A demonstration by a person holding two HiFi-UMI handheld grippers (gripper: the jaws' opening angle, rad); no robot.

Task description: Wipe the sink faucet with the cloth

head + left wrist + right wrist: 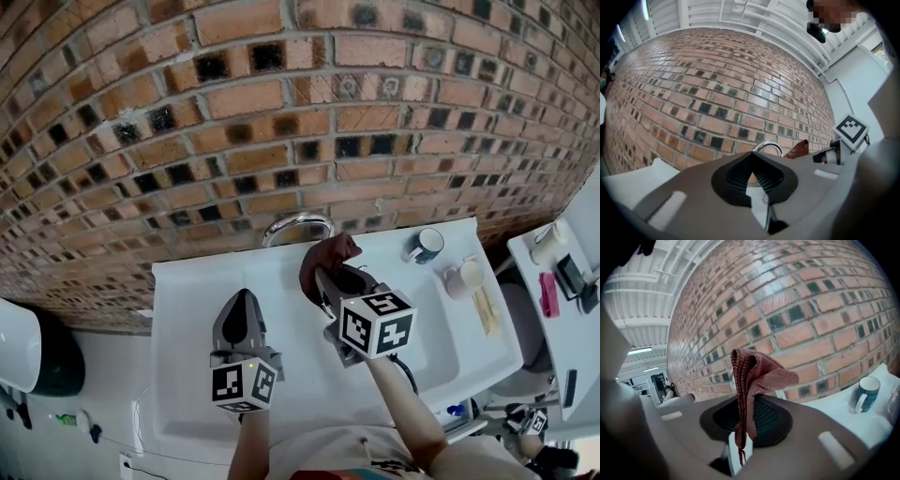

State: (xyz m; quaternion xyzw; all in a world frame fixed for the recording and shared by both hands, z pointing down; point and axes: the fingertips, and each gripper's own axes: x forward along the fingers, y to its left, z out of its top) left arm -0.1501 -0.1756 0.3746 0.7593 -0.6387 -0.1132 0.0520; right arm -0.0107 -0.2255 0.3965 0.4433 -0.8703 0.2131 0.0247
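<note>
1. Over the near part of the white sink (187, 309), the left gripper (241, 305) hangs above the basin. Its fingers (736, 176) are drawn together, tips meeting, with nothing between them.
2. Just to its right and a little further in, the right gripper (337, 281) is raised toward the back of the sink. Its fingers (764, 416) are clamped on a reddish-brown cloth (757, 373), which stands up out of the grip in a folded bunch, a loose thread hanging below.
3. The cloth (328, 255) sits just beside the right end of the faucet (298, 223). Contact between the two cannot be confirmed from any view.
4. The faucet is a curved chrome spout at the rear edge of the sink, seen past the left gripper's fingertips (768, 146).
5. On the sink's right ledge stand a dark blue mug (428, 246) and, nearer the edge, a pale pink cup (466, 277), well apart from the cloth.
6. Behind everything rises a brick wall (281, 112).
</note>
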